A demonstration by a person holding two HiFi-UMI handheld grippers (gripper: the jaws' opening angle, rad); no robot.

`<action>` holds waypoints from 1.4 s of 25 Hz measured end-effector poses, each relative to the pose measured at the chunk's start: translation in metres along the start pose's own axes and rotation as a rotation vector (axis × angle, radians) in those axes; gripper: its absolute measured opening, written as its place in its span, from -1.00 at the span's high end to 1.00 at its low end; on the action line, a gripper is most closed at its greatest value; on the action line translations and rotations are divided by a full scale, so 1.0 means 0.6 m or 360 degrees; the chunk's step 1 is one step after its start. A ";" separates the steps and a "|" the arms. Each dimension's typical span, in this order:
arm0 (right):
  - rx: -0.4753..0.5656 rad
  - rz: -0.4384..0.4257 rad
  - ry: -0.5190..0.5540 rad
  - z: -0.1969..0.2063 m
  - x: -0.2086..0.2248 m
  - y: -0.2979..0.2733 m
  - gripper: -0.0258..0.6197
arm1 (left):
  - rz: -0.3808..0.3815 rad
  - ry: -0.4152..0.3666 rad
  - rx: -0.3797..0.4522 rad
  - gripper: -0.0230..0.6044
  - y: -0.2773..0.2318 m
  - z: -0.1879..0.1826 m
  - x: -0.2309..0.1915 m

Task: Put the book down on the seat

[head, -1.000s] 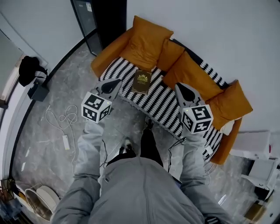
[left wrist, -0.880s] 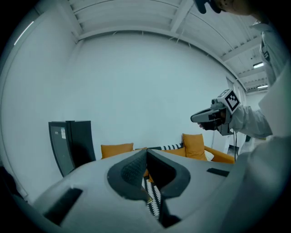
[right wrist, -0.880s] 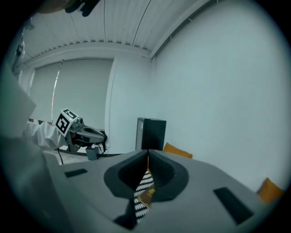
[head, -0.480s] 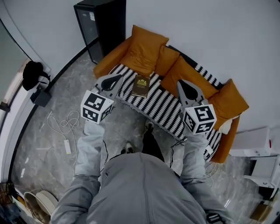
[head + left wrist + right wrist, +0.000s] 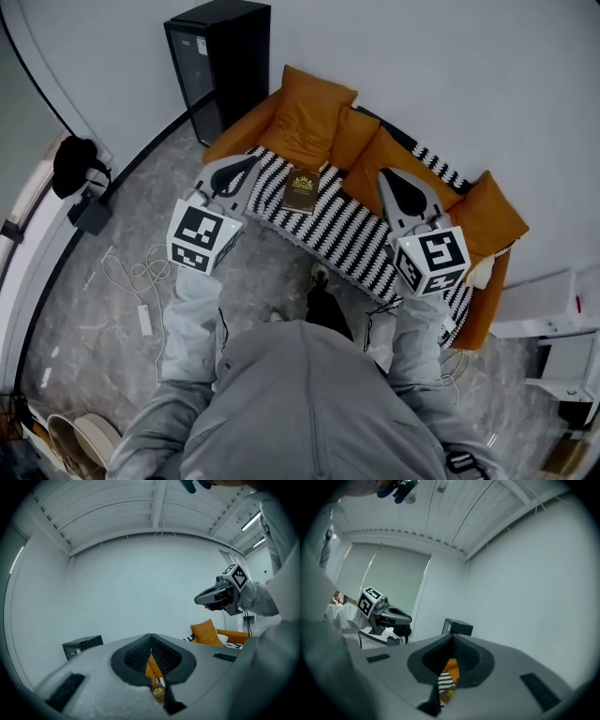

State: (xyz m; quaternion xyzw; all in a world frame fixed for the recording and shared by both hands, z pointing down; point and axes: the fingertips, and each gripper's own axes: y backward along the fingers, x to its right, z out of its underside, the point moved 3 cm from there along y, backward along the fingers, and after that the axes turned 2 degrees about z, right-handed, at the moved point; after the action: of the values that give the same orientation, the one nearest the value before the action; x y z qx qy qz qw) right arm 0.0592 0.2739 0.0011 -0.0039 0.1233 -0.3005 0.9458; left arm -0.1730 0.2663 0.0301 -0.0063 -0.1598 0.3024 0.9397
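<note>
Left gripper [image 5: 251,161] with the fingers [image 5: 140,654] pressed together at the tips, nothing between them. Same for the right gripper [image 5: 386,174]: fingers [image 5: 465,657] closed to a narrow point, holding nothing. Both held up in the air by grey sleeves [image 5: 192,309], pointing about level toward the sofa [image 5: 487,309], well apart from each other.

Book [image 5: 303,190] lying flat on the black and white striped seat [image 5: 347,230], cover up, with a gold mark on a dark brown cover. Placed ahead of both pairs of fingertips and below them, between the two, somewhat closer to the left fingertips than to the right ones. Not touched by any finger.

In the left gripper view, visible only through the small opening behind the closed tips: a piece of the book under an orange cushion. In the right gripper view, through the same kind of opening: orange fabric, then stripes, then a corner of the book.

Orange cushions [image 5: 309,117] beyond the book, further from the fingertips. Black cabinet [image 5: 217,56] past the left fingertips, against the wall. White cable [image 5: 131,272] on the floor [image 5: 94,328], outward of the left gripper and far below it.
</note>
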 end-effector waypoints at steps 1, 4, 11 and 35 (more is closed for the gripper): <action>-0.0004 -0.0003 0.0023 -0.004 -0.003 0.002 0.83 | -0.0003 -0.0018 0.0008 0.84 0.002 -0.008 0.001; -0.0017 -0.0019 0.0097 -0.016 -0.017 0.005 0.83 | 0.0002 -0.0068 0.0046 0.84 0.006 -0.035 0.006; 0.0003 -0.0045 0.0121 -0.032 -0.039 0.016 0.83 | 0.0027 -0.0133 0.0120 0.84 0.025 -0.075 0.025; -0.0045 -0.0037 0.0137 -0.023 -0.026 0.005 0.83 | 0.0040 -0.0117 0.0100 0.84 0.011 -0.067 0.024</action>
State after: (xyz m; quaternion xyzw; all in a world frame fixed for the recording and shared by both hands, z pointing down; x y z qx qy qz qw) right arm 0.0455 0.2863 -0.0090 -0.0058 0.1681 -0.3097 0.9358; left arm -0.1534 0.2835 -0.0042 0.0323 -0.1845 0.3191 0.9290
